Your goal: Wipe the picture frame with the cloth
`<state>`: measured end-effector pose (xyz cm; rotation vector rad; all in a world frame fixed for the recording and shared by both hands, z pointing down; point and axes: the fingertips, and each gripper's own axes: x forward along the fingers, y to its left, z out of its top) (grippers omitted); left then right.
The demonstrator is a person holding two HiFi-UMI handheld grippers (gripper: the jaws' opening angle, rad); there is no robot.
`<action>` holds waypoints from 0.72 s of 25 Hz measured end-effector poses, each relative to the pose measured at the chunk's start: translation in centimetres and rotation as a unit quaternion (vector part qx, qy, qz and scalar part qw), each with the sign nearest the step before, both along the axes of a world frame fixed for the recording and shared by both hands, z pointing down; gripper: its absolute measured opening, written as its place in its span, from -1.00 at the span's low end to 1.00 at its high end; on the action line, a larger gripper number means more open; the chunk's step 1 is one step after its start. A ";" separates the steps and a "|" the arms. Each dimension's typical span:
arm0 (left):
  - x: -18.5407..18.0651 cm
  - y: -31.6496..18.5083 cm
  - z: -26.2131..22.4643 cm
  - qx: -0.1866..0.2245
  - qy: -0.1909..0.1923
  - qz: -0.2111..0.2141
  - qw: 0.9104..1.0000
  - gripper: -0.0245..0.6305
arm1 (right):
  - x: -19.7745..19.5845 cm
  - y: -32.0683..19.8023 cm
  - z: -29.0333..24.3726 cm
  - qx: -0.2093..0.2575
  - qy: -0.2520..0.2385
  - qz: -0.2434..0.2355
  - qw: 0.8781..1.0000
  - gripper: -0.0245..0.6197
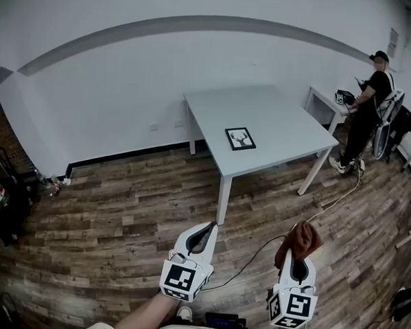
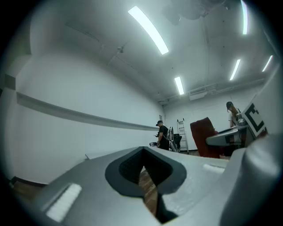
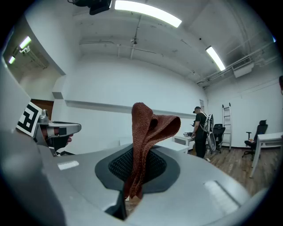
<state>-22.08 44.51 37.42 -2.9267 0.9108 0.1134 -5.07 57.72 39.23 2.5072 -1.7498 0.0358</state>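
Head view: picture frame (image 1: 240, 138) flat on far white table (image 1: 277, 116), well apart from left gripper (image 1: 205, 228) and right gripper (image 1: 298, 258) low over near wood floor (image 1: 120, 218); left gripper view: jaws together, empty, probably free for steadying; right gripper view: jaws clamped on brown cloth (image 3: 143, 145), ready for wiping.

White grippers (image 1: 209, 227) (image 1: 298, 263), black-and-white marker cubes (image 1: 183, 279)

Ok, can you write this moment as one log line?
left gripper: shut, empty | right gripper: shut on cloth | picture frame: flat on table, neither gripper near it
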 end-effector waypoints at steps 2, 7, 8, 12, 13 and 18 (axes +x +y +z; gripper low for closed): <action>0.2 0.7 0.1 -0.001 0.000 -0.002 1.000 -0.92 | 0.2 0.7 0.1 0.001 0.000 -0.001 1.000 -0.76; 1.1 1.7 0.2 -0.003 -0.003 -0.005 1.000 -0.92 | 1.2 1.7 0.4 0.002 -0.005 -0.002 1.000 -0.76; 1.3 1.9 0.2 -0.003 -0.003 -0.006 1.000 -0.92 | 1.5 1.8 0.4 0.002 -0.006 -0.003 1.000 -0.76; 2.3 2.6 0.2 -0.004 -0.005 -0.012 1.000 -0.92 | 2.7 2.5 0.6 0.001 -0.009 -0.006 1.000 -0.76; 2.6 2.8 0.2 -0.005 -0.005 -0.014 1.000 -0.92 | 3.0 2.6 0.6 0.002 -0.010 -0.007 1.000 -0.76; 4.5 4.1 0.9 -0.008 -0.008 -0.030 0.999 -0.92 | 5.2 3.8 1.1 0.005 -0.015 -0.016 1.000 -0.75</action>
